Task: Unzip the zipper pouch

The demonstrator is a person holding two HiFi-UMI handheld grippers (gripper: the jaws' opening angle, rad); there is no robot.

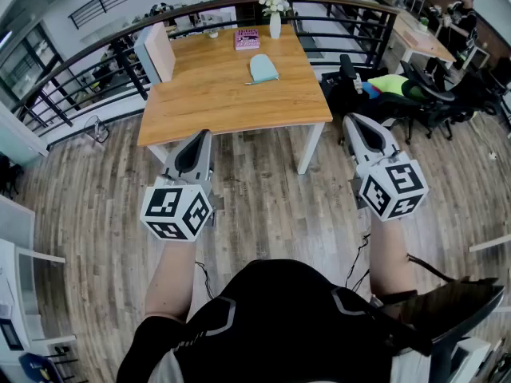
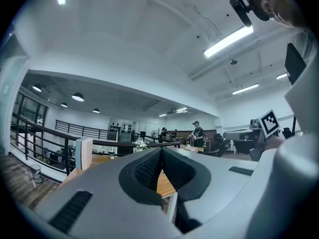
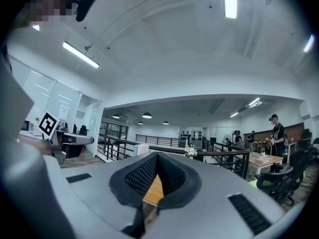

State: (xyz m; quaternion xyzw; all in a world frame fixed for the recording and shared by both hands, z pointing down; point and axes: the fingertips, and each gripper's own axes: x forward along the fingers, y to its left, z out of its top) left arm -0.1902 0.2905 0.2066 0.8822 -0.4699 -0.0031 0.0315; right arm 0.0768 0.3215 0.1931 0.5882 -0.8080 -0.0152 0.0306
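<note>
The light blue zipper pouch lies flat on the wooden table, toward its far right side. Both grippers are held level over the floor in front of the table, well short of it and of the pouch. My left gripper is near the table's front left, its jaws shut with nothing between them. My right gripper is off the table's front right corner, also shut and empty. In the left gripper view the left gripper faces the table. The right gripper in its own view shows only a strip of tabletop past its jaws.
On the table stand a pink book, a white vase of flowers and a white box at the left edge. A black railing runs behind it. Office chairs and a desk with people stand at the right.
</note>
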